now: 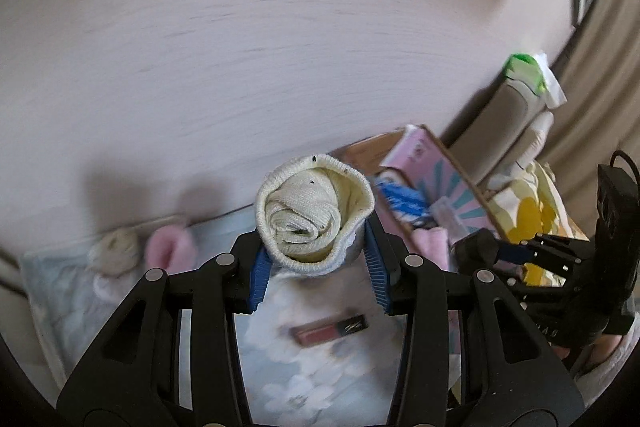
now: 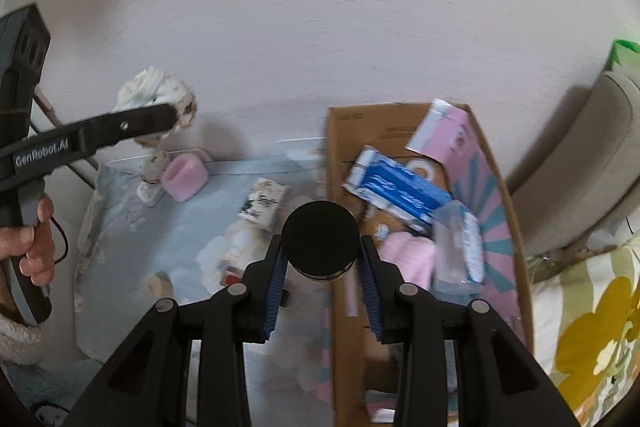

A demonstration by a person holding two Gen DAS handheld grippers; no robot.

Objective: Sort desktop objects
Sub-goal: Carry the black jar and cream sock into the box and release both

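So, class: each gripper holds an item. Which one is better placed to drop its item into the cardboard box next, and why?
Right. The right gripper holds the black-capped jar at the cardboard box edge, while the left gripper with the rolled sock is further left, over the blue mat.

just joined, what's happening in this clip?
A person is sorting desk clutter with two handheld grippers. The left gripper holds a rolled cream sock between its fingers, lifted above the blue floral mat. The right gripper grips a black-capped jar by the left edge of the cardboard box, which already holds a blue packet and pink items. A pink roll, a small carton and a lip gloss tube still lie on the mat.
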